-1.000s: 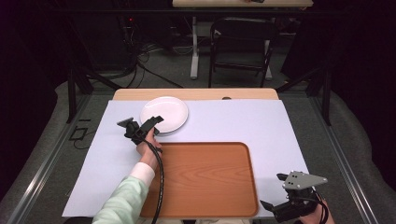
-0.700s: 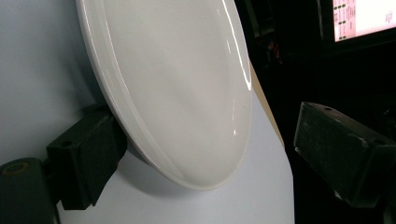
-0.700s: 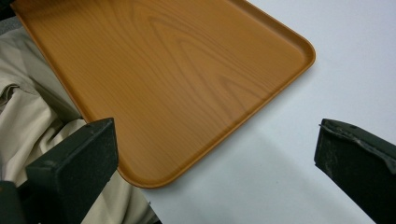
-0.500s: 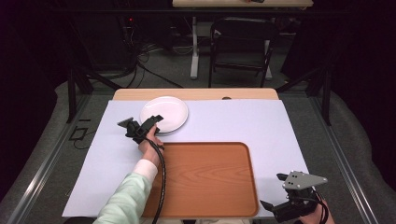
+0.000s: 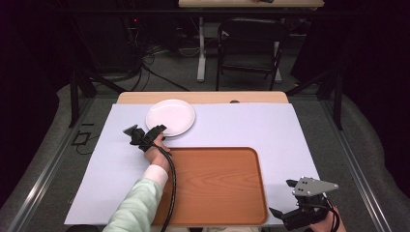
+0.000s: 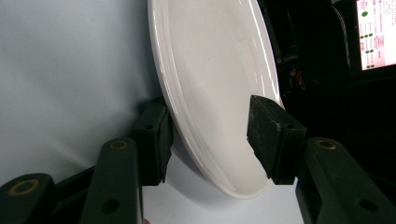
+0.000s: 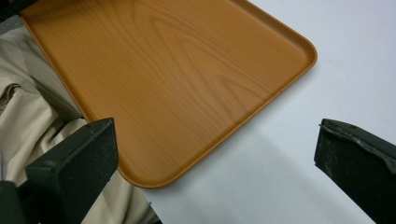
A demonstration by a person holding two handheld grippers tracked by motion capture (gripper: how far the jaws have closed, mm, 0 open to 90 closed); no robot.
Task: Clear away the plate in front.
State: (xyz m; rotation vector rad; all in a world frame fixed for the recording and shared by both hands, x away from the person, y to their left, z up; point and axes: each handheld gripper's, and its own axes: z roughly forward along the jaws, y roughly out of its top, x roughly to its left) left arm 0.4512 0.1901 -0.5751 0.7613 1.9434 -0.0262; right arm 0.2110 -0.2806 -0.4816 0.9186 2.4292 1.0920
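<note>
White plate (image 5: 170, 117), one, lies on pale sheet (image 5: 251, 126) at far left of table, nothing on it. Left gripper (image 5: 146, 133) at plate's near rim, jaws astride rim and just been closing; one pad under plate's edge, other pad (image 6: 267, 133) above its face, small gap visible, no firm pinch seen. One wooden tray (image 5: 217, 186), bare, near edge. Right gripper (image 5: 302, 203) off tray's right corner, jaws wide, holding nothing.

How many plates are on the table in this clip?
1. The white plate lies at the far left of the table, beyond the tray; its near rim sits between the fingers of the left gripper. Nothing visible could hide another.
</note>
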